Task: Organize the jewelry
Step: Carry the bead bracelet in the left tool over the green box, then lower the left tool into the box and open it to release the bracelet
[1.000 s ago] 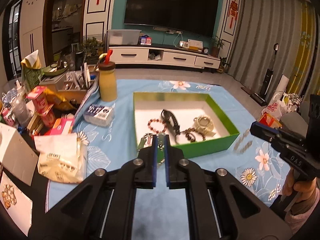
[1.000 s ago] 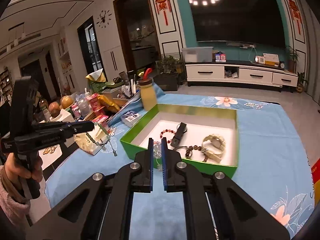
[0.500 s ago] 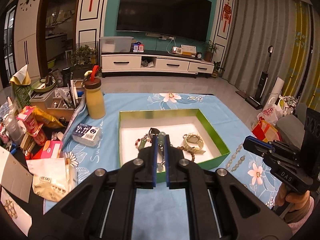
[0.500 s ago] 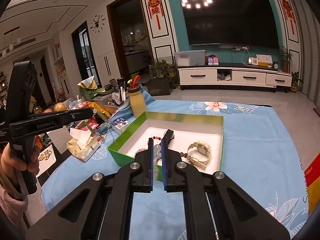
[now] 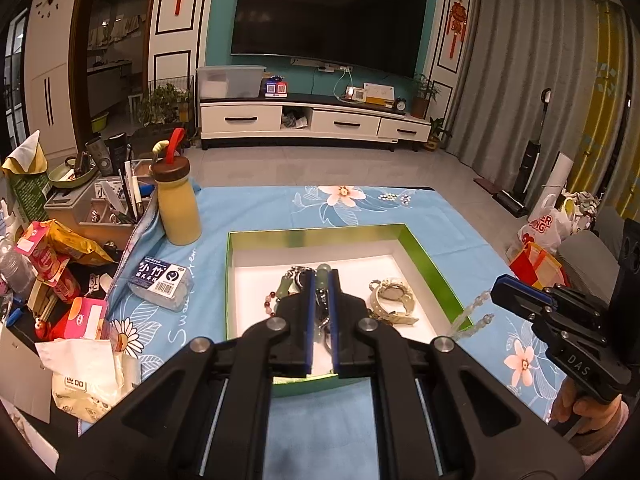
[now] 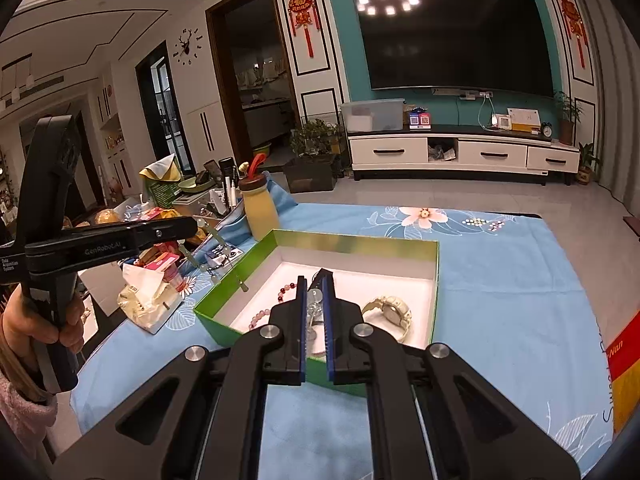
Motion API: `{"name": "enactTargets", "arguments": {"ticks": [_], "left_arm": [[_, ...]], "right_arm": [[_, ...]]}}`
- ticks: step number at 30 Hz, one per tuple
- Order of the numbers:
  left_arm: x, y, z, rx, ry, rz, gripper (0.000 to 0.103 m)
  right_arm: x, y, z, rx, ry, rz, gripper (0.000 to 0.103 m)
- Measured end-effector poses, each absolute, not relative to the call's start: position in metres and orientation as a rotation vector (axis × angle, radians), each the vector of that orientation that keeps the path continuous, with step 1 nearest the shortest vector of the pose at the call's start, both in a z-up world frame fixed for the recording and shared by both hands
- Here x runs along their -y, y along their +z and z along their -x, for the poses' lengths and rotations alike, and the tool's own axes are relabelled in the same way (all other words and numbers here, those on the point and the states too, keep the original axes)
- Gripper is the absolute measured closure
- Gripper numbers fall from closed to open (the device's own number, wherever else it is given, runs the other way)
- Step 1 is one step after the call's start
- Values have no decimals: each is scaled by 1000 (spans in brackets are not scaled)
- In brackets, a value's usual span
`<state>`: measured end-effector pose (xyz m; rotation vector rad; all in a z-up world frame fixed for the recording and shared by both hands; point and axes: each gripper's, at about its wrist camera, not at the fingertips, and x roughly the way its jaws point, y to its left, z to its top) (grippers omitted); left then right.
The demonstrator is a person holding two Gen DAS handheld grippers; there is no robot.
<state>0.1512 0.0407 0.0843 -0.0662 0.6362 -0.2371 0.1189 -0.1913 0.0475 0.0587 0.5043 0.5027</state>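
Each pair of tongs has carried a strand up from the cloth: the left tongs (image 5: 321, 280) are clamped on a pale green jade-like bead string (image 6: 208, 254), the right tongs (image 6: 313, 285) on a clear glassy bead strand (image 5: 468, 316). Both dangle beside the green box (image 5: 436, 276), not in it, so dropping them in likely comes next. On its white floor lie a cream watch (image 5: 390, 296) and reddish round beads (image 6: 276, 300). The worktop (image 6: 500, 280) wears soft blue floral cloth.

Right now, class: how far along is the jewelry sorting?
Done: a watch and a red bead bracelet lie in the green box. In hand: the left gripper pinches a green bead strand, the right gripper a clear bead strand. Left: probably setting both strands into the box.
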Motion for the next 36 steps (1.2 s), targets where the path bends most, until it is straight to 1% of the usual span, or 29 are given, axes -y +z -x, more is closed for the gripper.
{"name": "enactTargets", "arguments": {"ticks": [17,26,36], "left_arm": [[-28,72,-197,-682,-236,42,97],[-28,55,-226,-735,-228,63,97],[-20,33,-255,-786,-213,44,97]], "right_arm": [[198,46,-165,-530,466,-67,96],[207,33,-198,-597,427,-110,96],[193,21,-232,-656,437,-117,96]]}}
